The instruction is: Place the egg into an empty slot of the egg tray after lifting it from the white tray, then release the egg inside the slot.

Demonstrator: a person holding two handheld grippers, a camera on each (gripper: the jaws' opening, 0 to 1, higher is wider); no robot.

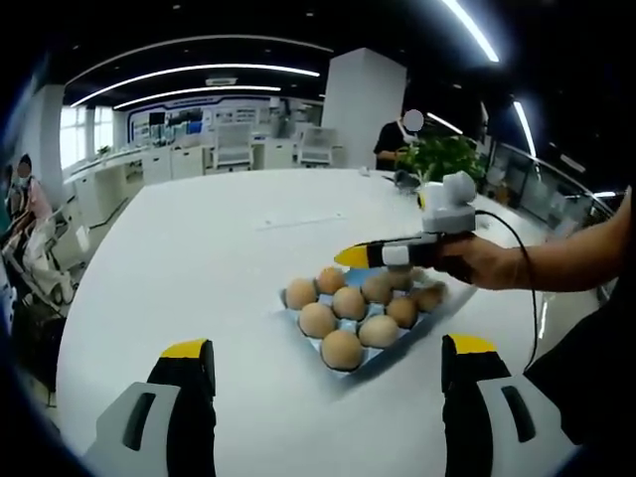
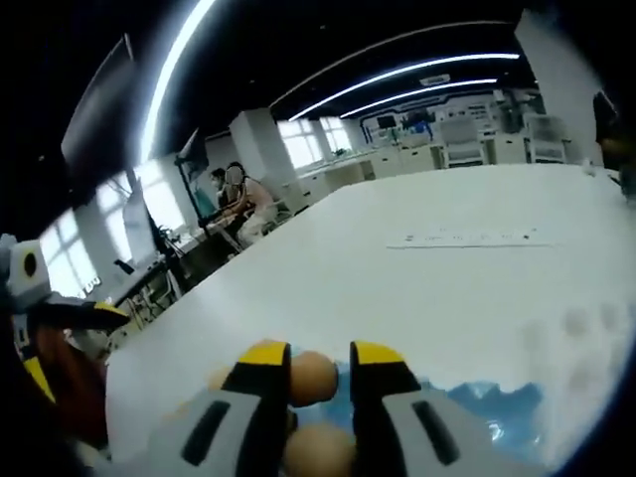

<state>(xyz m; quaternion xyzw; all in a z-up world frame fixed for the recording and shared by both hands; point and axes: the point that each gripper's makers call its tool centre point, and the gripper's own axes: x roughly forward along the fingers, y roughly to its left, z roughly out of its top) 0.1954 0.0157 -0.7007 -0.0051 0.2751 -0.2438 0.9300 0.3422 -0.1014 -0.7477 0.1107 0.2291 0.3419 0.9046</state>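
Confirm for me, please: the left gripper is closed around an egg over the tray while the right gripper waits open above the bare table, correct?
The sides are swapped. In the right gripper view, the right gripper is the one closed around an egg over the tray. The left gripper view shows the left gripper waiting open above the bare table.

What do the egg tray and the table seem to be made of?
The egg tray looks like thin, pale blue plastic: its rim appears smooth and slightly translucent, though the material is not certain. The table has a matte white top, probably laminate; it shows soft reflections and no grain.
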